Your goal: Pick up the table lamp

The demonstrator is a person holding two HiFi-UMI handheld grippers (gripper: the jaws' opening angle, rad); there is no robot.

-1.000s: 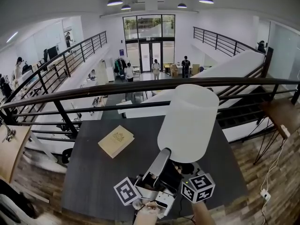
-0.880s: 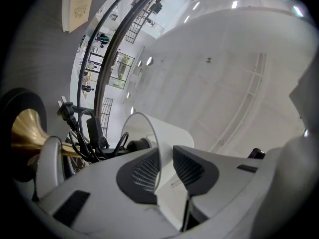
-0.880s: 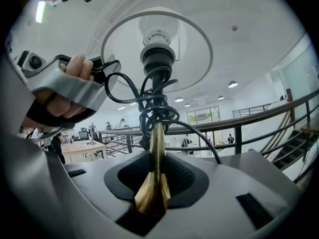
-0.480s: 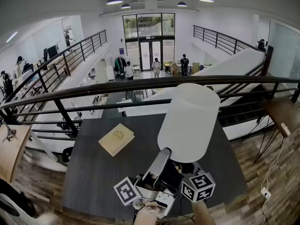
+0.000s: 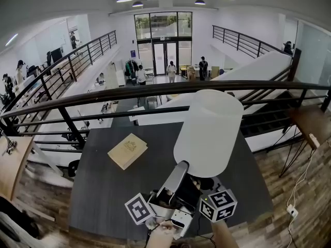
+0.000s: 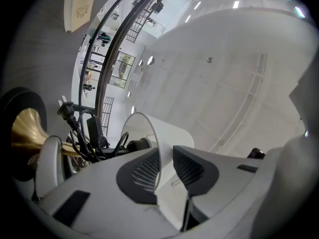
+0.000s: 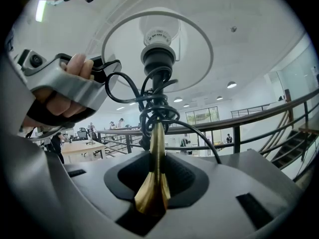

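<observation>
Over the bench (image 5: 103, 190), lamp (image 5: 207, 133) held two-handed: left claw (image 6: 163, 159) clenched on shade (image 6: 172, 133), right claw (image 7: 155, 164) gripping stem (image 7: 154, 195); likely steadies top-heavy load.

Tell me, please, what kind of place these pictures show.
Probably a mezzanine in an open-plan office building: a black railing edges it, people stand on the floor below near glass doors, and a staircase descends at right.

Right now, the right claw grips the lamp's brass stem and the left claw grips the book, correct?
Not the book: the left gripper view shows the left claw pinching the lampshade rim. The right claw does grip the brass stem.
</observation>
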